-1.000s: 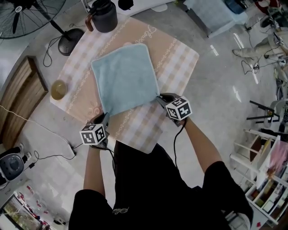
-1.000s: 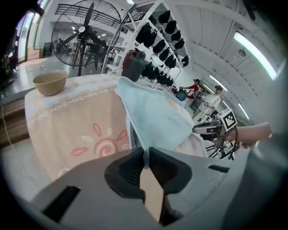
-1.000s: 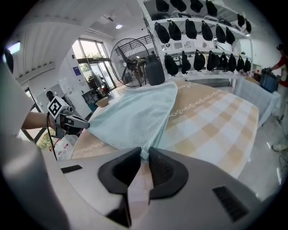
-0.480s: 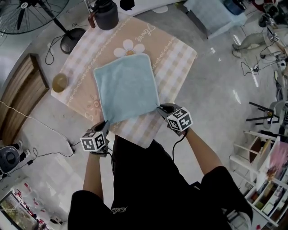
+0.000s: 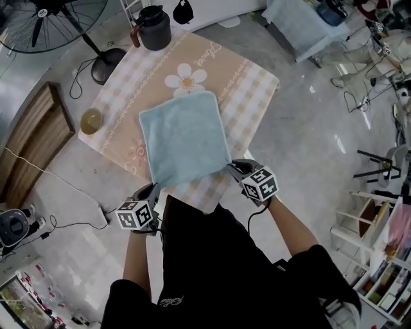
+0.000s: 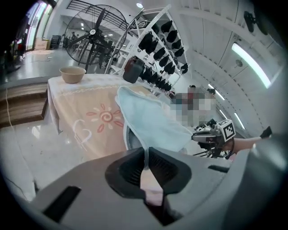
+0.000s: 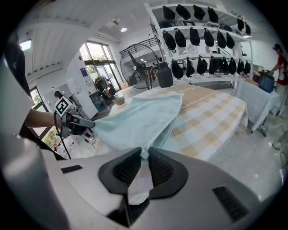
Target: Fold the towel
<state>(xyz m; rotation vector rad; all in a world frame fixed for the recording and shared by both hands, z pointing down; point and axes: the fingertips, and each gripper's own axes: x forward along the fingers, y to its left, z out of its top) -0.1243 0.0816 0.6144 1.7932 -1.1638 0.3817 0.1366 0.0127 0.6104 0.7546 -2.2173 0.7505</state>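
A light blue towel (image 5: 185, 137) lies spread over the checked tablecloth (image 5: 253, 80), its near edge lifted off the table's front. My left gripper (image 5: 154, 188) is shut on the towel's near left corner; the cloth (image 6: 150, 120) runs up from between its jaws. My right gripper (image 5: 231, 166) is shut on the near right corner, and the towel (image 7: 139, 120) stretches away from its jaws toward the left gripper (image 7: 87, 123). The far part of the towel rests flat on the table, below a white flower print (image 5: 186, 80).
A dark kettle (image 5: 155, 27) stands at the table's far left corner and a small tan bowl (image 5: 91, 120) at its left edge. A standing fan (image 5: 51, 14) and its base (image 5: 107, 56) are on the floor at the left. Shelves with black items (image 7: 202, 20) line the wall.
Both grippers have drawn the towel's near corners toward the person. The towel slid down the table, uncovering the flower print beyond its far edge.
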